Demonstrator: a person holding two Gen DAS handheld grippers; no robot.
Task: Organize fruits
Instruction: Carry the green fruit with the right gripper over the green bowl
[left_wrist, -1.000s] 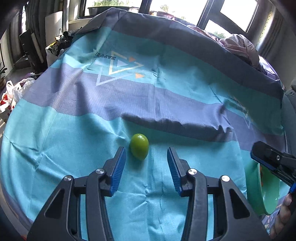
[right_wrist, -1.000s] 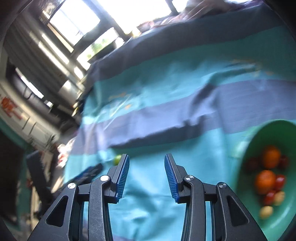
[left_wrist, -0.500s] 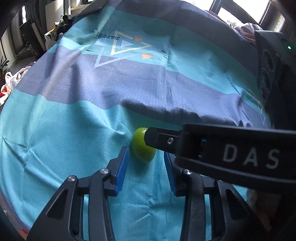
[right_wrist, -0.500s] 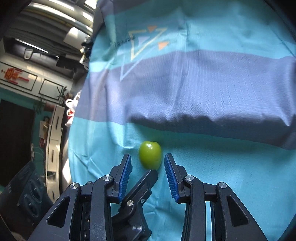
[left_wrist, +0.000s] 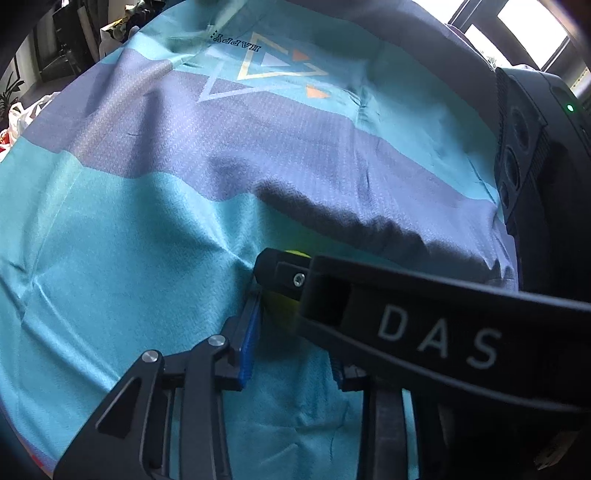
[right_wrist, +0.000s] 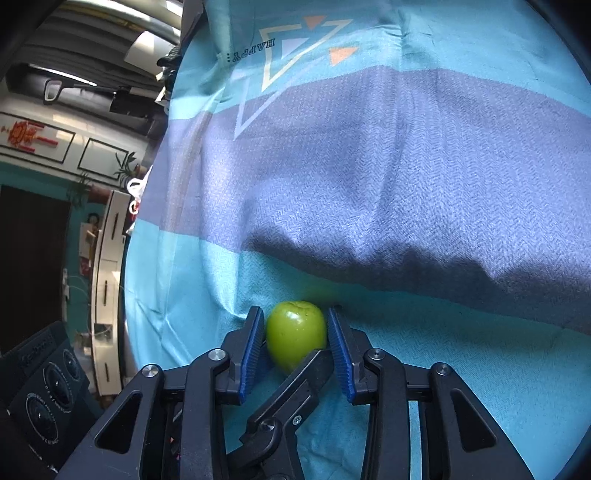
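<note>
A small green fruit (right_wrist: 295, 335) lies on the teal and purple striped cloth (right_wrist: 369, 184). My right gripper (right_wrist: 295, 345) has its blue pads on both sides of the fruit, touching or nearly touching it. A finger of my left gripper (right_wrist: 306, 373) reaches in from below and touches the fruit. In the left wrist view the fruit (left_wrist: 279, 308) is mostly hidden behind the right gripper's black body (left_wrist: 424, 332). My left gripper (left_wrist: 291, 332) straddles it; its left blue pad (left_wrist: 249, 347) lies beside the fruit, and its right pad is mostly hidden.
A raised fold of purple cloth (right_wrist: 424, 258) runs just behind the fruit. The cloth's left edge (right_wrist: 147, 240) drops off toward white shelving (right_wrist: 105, 295). A triangle print with "HAPPY" lettering (left_wrist: 266, 66) marks the far cloth.
My right gripper swung in from the bowl side to the green fruit and narrowed around it. My left gripper moved forward, and the right gripper's body now blocks its view.
</note>
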